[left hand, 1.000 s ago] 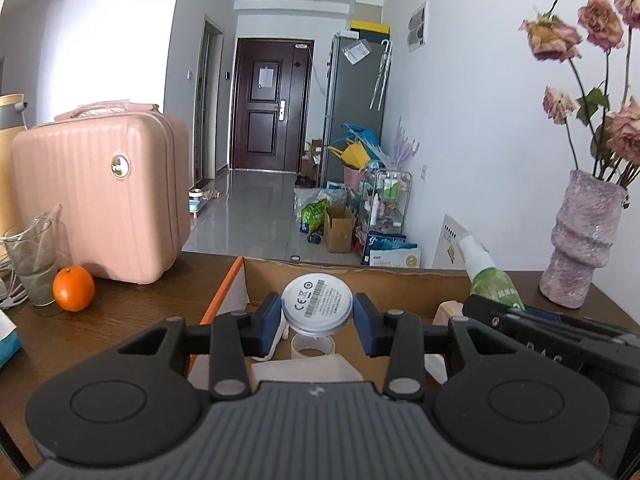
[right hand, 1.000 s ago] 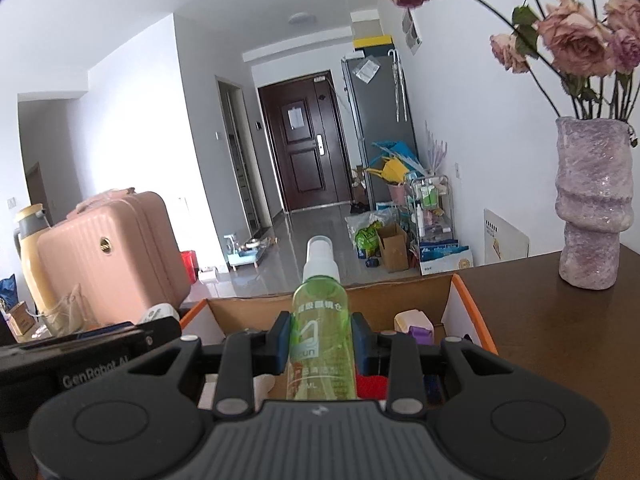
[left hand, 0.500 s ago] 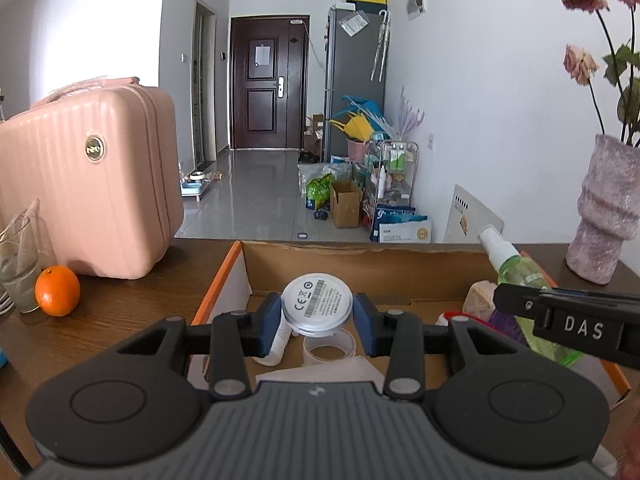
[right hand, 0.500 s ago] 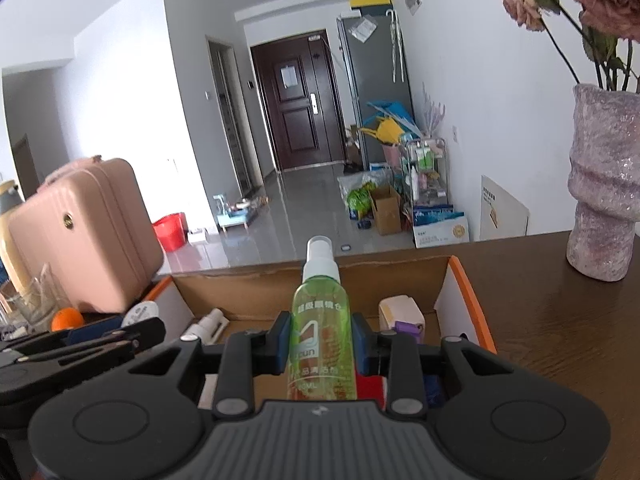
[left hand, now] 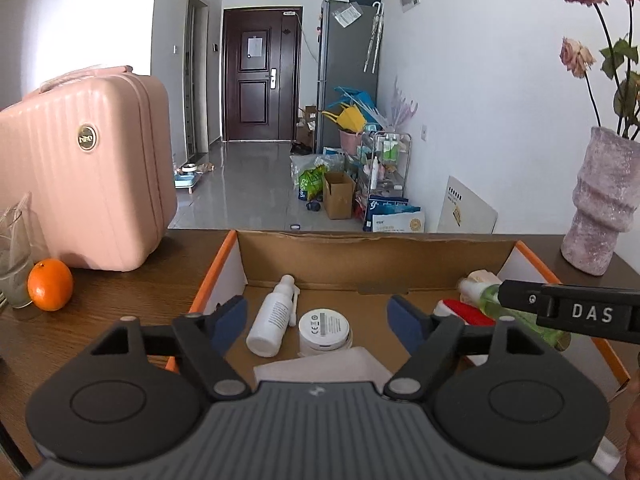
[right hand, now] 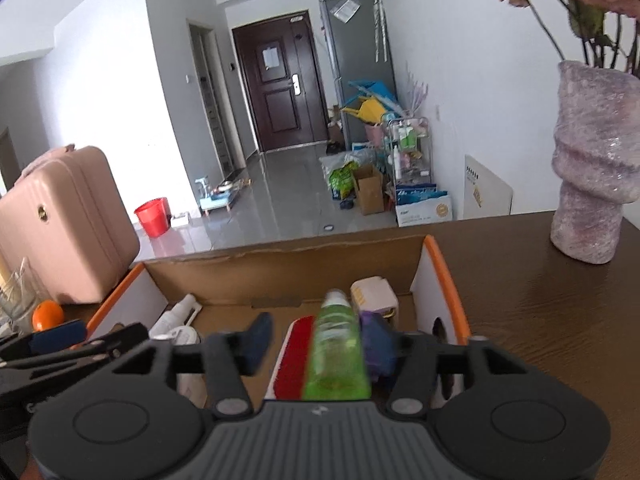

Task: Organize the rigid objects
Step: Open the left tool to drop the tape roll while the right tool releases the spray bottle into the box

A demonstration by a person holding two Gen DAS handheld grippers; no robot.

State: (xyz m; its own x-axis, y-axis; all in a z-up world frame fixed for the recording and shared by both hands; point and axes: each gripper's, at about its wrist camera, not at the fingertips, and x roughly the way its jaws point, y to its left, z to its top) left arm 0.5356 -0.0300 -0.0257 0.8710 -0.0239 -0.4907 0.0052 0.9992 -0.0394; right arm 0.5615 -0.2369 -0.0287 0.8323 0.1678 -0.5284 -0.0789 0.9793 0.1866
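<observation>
The white jar [left hand: 325, 330] sits in the box [left hand: 360, 256] beside a white bottle [left hand: 272, 320], between the left gripper [left hand: 316, 320]'s jaws, which have just spread wide and clear of it. The green bottle [right hand: 338, 354] lies blurred between the right gripper [right hand: 320, 338]'s just-parted jaws, on a red item [right hand: 290, 360].

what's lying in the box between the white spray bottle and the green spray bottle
In the left wrist view, a round white jar lies beside the white spray bottle; a red item lies against the green spray bottle.

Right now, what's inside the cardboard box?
Inside the cardboard box: white spray bottle, round white jar, green spray bottle on a red item, beige container. The tongs cover the near floor.
</observation>
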